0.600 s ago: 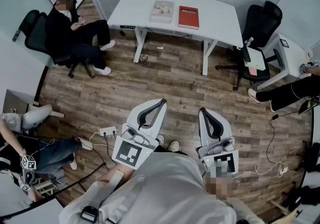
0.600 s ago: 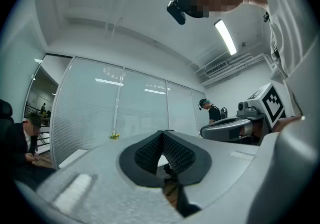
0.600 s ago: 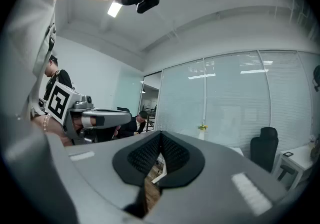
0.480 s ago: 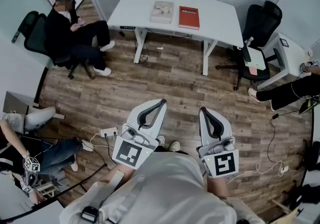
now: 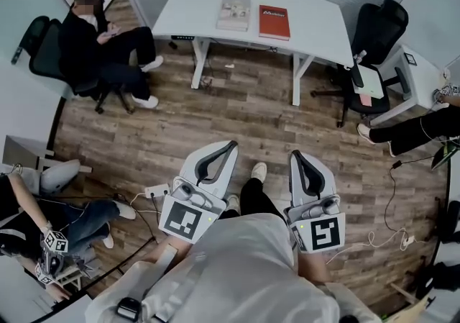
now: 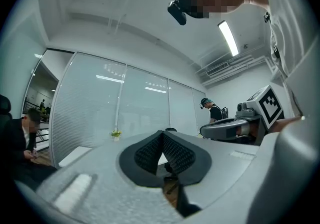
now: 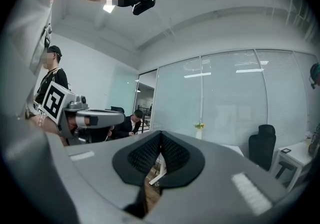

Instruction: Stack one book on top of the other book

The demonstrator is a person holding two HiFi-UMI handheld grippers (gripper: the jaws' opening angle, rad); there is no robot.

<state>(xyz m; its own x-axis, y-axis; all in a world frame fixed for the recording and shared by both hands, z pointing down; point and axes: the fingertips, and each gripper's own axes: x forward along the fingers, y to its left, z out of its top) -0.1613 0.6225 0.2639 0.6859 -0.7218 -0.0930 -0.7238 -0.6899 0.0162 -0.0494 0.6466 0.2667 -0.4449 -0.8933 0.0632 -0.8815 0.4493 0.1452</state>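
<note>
Red book [image 5: 274, 21] and pale book [image 5: 233, 14], pictured side by side on white worktop [image 5: 316, 30]. Left hand-held gripper [image 5: 231, 146] and right hand-held gripper [image 5: 295, 155], clenched empty, held level over wood floor [image 5: 251, 109], well apart from both.

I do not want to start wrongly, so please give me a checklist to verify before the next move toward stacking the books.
1. Both books present: the beige book and the red book lie side by side on the white table, unstacked: ok.
2. Left gripper empty and shut: ok for walking.
3. Right gripper empty and shut: ok for walking.
4. Books within reach: not ok; the table stands far across the wooden floor.
5. Footing: a power strip with cables lies near the person's feet: not ok, step around it.
</note>
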